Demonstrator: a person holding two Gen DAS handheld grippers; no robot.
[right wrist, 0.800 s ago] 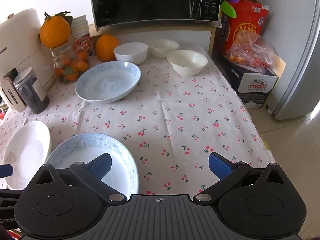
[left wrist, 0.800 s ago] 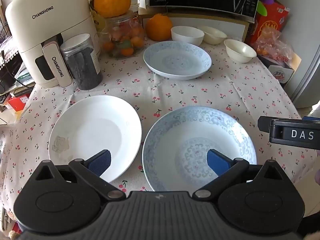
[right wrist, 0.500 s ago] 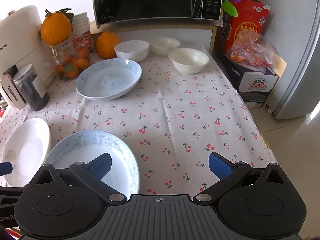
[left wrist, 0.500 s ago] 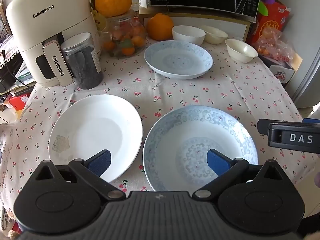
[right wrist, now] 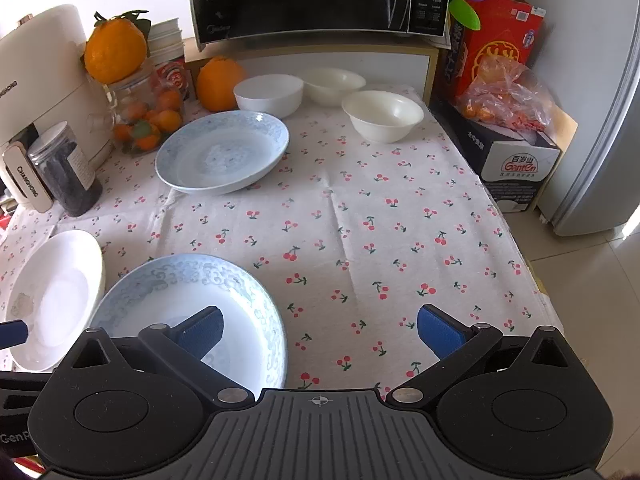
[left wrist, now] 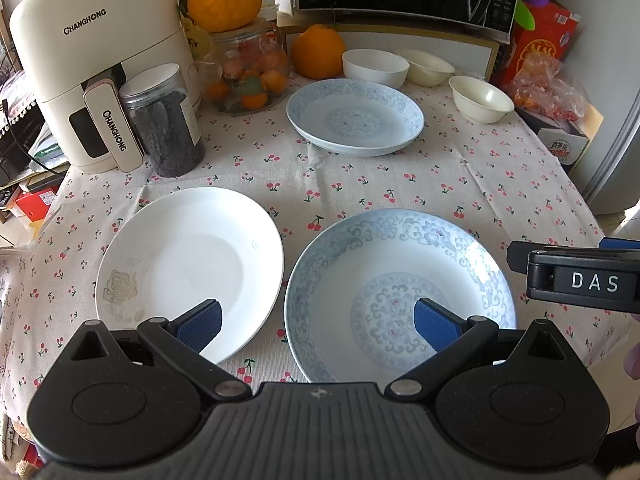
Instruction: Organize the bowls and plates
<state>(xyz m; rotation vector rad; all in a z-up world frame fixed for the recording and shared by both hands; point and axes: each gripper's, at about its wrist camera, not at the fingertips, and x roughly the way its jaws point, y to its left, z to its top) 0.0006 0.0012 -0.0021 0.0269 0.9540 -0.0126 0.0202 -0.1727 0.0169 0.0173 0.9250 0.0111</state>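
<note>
Both the left gripper (left wrist: 316, 318) and the right gripper (right wrist: 318, 328) stand fully open and hold nothing, tilted down over the cherry-print tablecloth (right wrist: 360, 208), probably to choose a first piece. The patterned pale blue ceramic plate (left wrist: 400, 296) lies under the left gripper's right finger, the plain white ceramic plate (left wrist: 188, 268) under its left one. A second blue plate (right wrist: 222, 152) and three small white bowls (right wrist: 382, 114) lie far ahead, so stacking has not begun.

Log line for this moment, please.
left gripper: open, empty | right gripper: open, empty | plates: three, unstacked | bowls: three, unstacked
</note>
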